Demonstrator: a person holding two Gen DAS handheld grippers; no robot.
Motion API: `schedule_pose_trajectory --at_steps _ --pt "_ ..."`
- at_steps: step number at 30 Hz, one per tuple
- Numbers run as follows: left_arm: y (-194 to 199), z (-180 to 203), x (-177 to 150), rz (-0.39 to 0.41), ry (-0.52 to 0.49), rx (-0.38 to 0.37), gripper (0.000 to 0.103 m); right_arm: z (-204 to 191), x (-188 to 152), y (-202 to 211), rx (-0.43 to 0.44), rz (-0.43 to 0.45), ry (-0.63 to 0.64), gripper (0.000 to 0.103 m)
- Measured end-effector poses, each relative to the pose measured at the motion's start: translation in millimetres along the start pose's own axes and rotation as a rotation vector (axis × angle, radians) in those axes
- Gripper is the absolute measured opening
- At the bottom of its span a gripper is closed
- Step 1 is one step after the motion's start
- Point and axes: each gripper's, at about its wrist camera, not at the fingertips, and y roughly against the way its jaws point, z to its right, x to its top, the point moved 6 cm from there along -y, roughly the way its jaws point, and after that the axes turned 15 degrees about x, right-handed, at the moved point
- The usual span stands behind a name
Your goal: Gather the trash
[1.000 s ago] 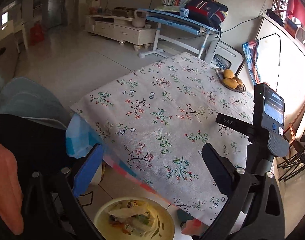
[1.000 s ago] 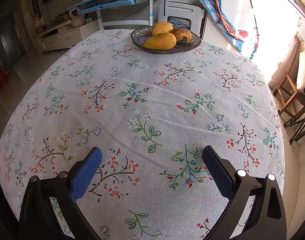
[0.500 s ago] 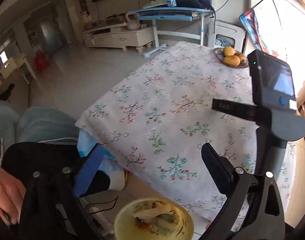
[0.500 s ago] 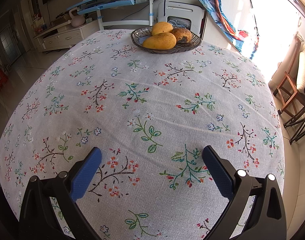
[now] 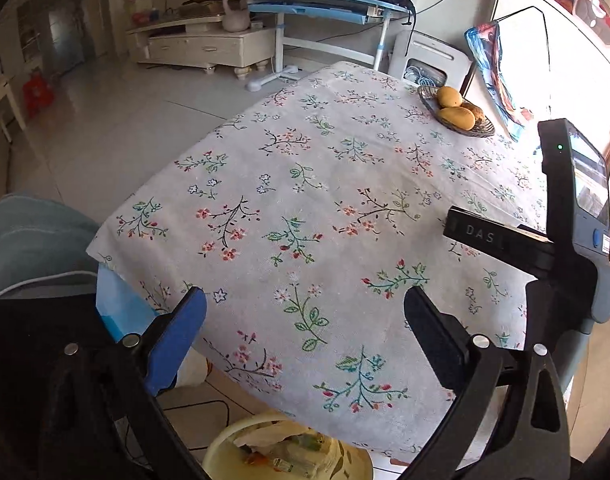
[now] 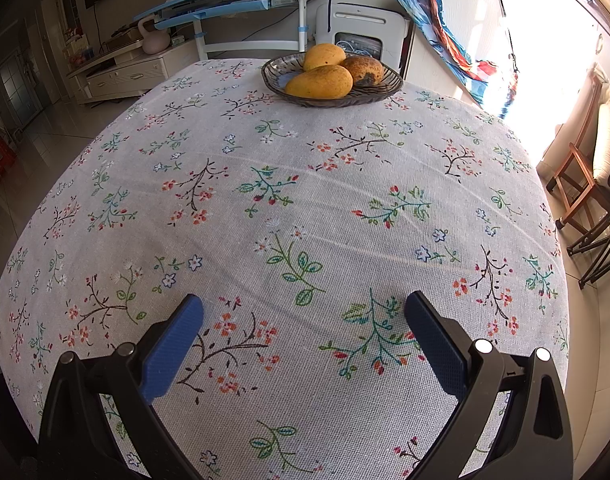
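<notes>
A yellow trash bin (image 5: 225, 446) with wrappers and scraps inside stands on the floor below the table's near edge, at the bottom of the left wrist view. My left gripper (image 5: 305, 334) is open and empty, above the table's near corner and higher than the bin. My right gripper (image 6: 303, 334) is open and empty, low over the flowered tablecloth (image 6: 305, 208). The right gripper's body (image 5: 577, 216) shows at the right of the left wrist view. No loose trash shows on the cloth.
A dark glass dish (image 6: 277, 76) with mangoes (image 6: 319, 82) sits at the table's far edge, also in the left wrist view (image 5: 485, 130). A blue plastic bag (image 5: 117, 304) hangs at the table's near left corner. A wooden chair (image 6: 577, 184) stands right of the table.
My left gripper has swung right and forward over the table, so the bin has slid lower in its view. The right gripper has not moved.
</notes>
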Motion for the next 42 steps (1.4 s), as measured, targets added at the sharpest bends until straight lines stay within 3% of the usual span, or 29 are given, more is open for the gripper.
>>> schedule_pose_trajectory --at_steps 6,13,21,26,29,31,34,38,42 --pt "-27 -2 7 -0.021 -0.051 0.009 0.096 0 0 0 0.000 0.000 0.000 0.096" --pt "-32 12 16 -0.006 -0.067 -0.025 0.096 0 0 0 0.000 0.000 0.000 0.096" --pt "-57 24 50 -0.028 -0.173 -0.039 0.096 0 -1 0 0.000 0.000 0.000 0.096" --pt "-43 -15 62 0.037 -0.128 -0.049 0.096 0 -1 0 0.000 0.000 0.000 0.096" --pt "-28 -55 63 0.089 -0.019 -0.143 0.096 0 -1 0 0.000 0.000 0.000 0.096" --pt "-25 -66 67 0.089 -0.014 -0.179 0.096 0 -1 0 0.000 0.000 0.000 0.096" --pt "-20 -90 75 0.109 -0.062 -0.127 0.096 0 -1 1 0.000 0.000 0.000 0.096" --pt "-24 -135 83 0.166 0.001 -0.109 0.096 0 -1 0 0.000 0.000 0.000 0.096" --pt "-39 -165 83 0.112 0.087 -0.092 0.096 0 -1 1 0.000 0.000 0.000 0.096"
